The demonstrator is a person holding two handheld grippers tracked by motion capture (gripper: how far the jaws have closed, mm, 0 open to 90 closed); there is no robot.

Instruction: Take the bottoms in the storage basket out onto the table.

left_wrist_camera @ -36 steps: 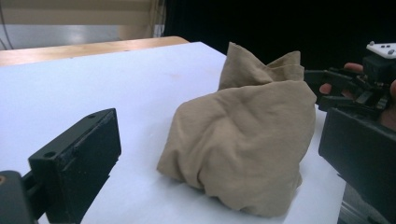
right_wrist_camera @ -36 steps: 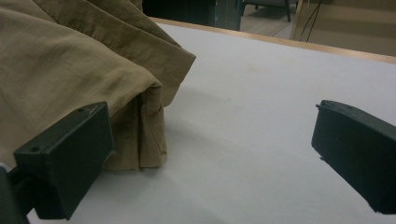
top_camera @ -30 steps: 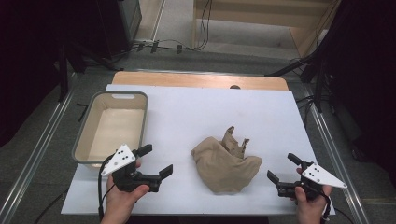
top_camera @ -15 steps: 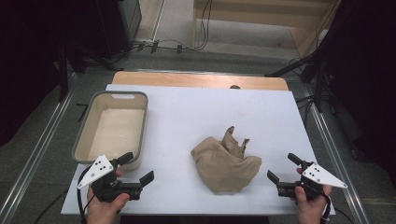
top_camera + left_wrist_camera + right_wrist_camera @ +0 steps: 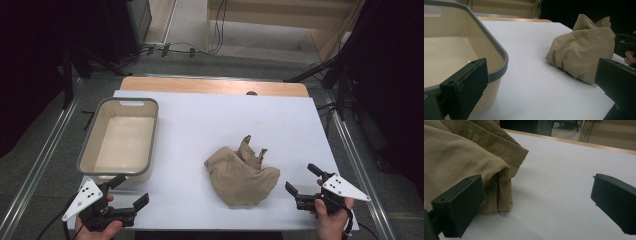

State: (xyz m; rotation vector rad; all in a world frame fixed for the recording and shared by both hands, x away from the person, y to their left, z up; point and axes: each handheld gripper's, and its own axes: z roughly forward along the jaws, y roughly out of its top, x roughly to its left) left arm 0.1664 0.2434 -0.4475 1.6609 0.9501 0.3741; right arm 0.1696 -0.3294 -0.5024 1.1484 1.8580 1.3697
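Observation:
A crumpled tan cloth [image 5: 242, 175] lies in a heap on the white table [image 5: 200, 125], right of centre near the front. In the left gripper view the tan cloth [image 5: 584, 50] sits ahead to the right. My left gripper [image 5: 131, 191] is open at the front left, just before the bin's near corner, with nothing between its jaws. My right gripper [image 5: 302, 179] is open at the front right, a short way right of the cloth. In the right gripper view the cloth's edge [image 5: 474, 157] lies right behind the left jaw, not gripped.
A beige plastic bin with a grey rim [image 5: 90, 145] stands empty at the left of the table; its near corner [image 5: 504, 57] is close to my left gripper. A wooden strip [image 5: 210, 86] runs along the table's far edge. Metal rails flank both sides.
My left gripper has drawn back toward the front left corner, away from the cloth. The right gripper and the cloth have stayed put.

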